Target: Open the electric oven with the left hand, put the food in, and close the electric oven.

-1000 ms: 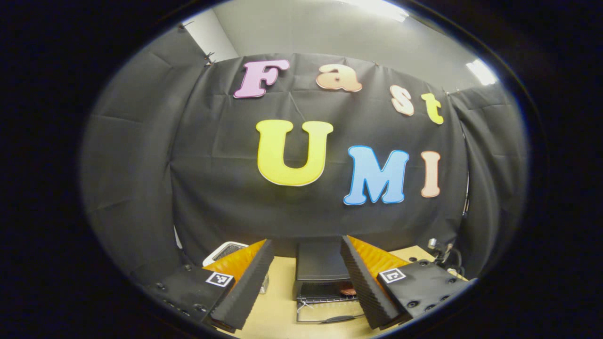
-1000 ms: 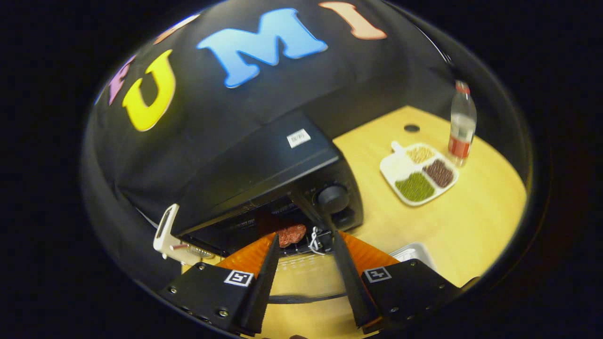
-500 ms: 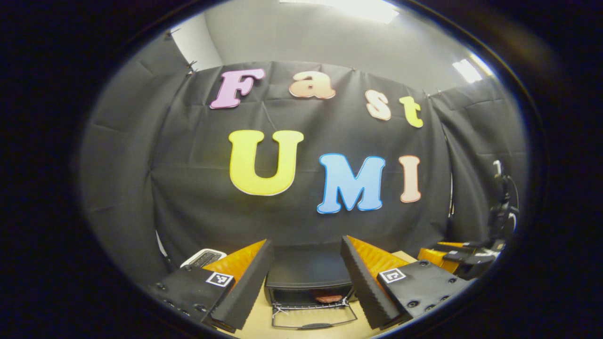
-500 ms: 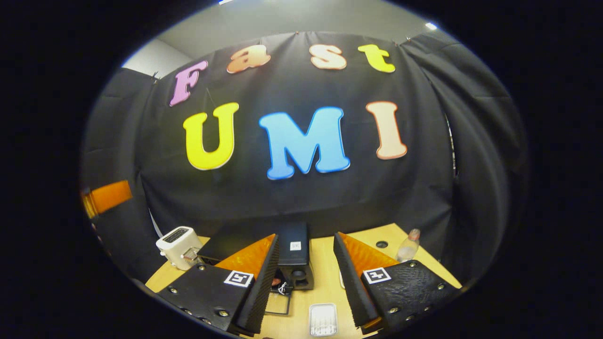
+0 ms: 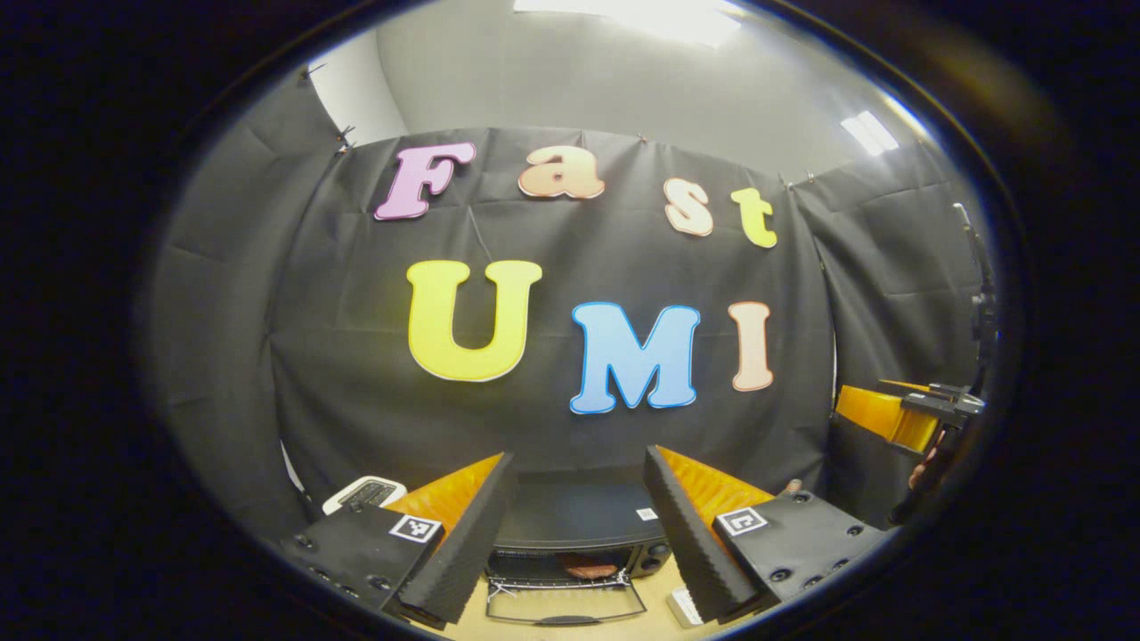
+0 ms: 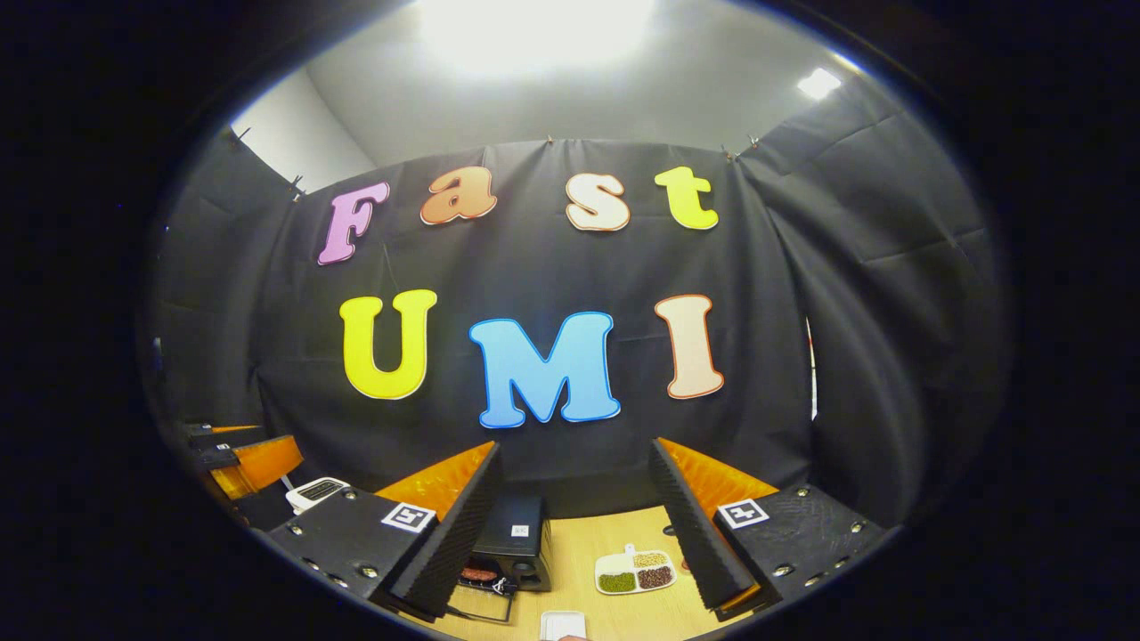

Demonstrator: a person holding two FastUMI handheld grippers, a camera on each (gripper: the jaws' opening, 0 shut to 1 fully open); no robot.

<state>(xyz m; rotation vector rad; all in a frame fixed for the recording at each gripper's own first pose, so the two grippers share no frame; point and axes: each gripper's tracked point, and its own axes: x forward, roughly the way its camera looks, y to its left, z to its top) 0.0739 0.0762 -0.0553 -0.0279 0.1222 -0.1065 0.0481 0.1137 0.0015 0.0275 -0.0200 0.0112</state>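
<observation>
Electric oven (image 5: 570, 534): one, black, on the wooden table (image 6: 588, 605), against the black cloth wall (image 5: 552, 418). Door (image 5: 565, 605) dropped open and lying flat toward the camera; wire rack visible at the mouth. In the right gripper view the oven (image 6: 512, 547) stands left of centre, door (image 6: 481, 610) down.

Food (image 5: 592, 568): one reddish piece, inside the oven cavity on the rack; also seen in the right gripper view (image 6: 478, 574).

Left gripper (image 5: 579, 534): raised well above the table, facing the oven, fingers spread wide, nothing between them. Seen from the right gripper view (image 6: 236, 454) at the far left edge.

Right gripper (image 6: 574, 525): raised above the table, fingers apart, holding nothing. Seen from the left gripper view (image 5: 899, 414) at the far right, with part of a hand (image 5: 922, 467) below it.

Other items: one white toaster (image 5: 363, 492) left of the oven; one white divided plate (image 6: 634, 572) with three portions of beans or grains, right of the oven; one small white tray (image 6: 563, 625) at the near table edge.

Room: grey ceiling with lit panels (image 6: 534, 27).
</observation>
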